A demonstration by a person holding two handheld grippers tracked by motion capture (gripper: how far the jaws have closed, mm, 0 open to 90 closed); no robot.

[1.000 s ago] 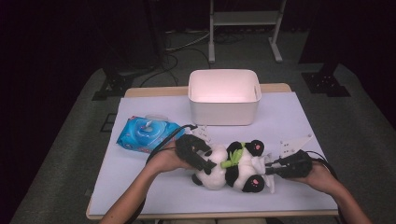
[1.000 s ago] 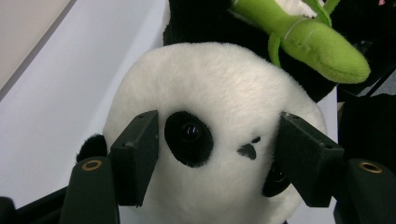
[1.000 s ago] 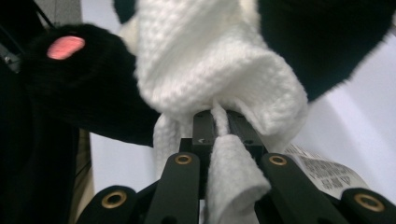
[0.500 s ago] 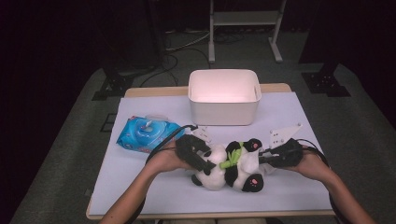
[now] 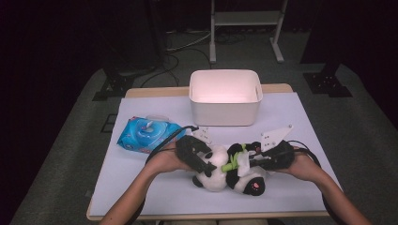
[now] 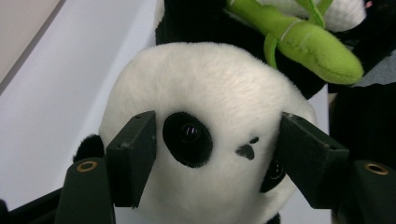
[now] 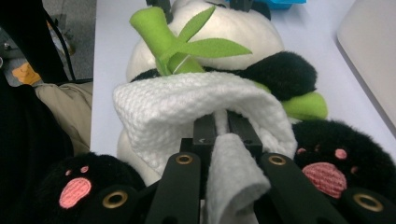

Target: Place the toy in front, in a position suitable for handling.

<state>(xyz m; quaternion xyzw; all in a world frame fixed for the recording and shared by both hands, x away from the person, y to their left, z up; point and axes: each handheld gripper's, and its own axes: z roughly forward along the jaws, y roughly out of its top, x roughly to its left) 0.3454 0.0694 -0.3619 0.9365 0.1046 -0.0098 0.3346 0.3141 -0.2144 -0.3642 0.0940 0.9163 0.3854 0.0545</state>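
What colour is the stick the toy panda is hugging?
Bright green bamboo stick, clearest in the right gripper view.

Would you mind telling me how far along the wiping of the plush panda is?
Done: the left gripper clamps the black-and-white plush panda's head, and the right gripper pinches a white wipe. In hand: the wipe rests against the panda's belly. Left: I can't tell how much remains unwiped.

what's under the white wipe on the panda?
The white wipe, pinched in the right gripper, drapes over the panda plush; its black arm and green bamboo show just beyond. The fur directly beneath the wipe is covered.
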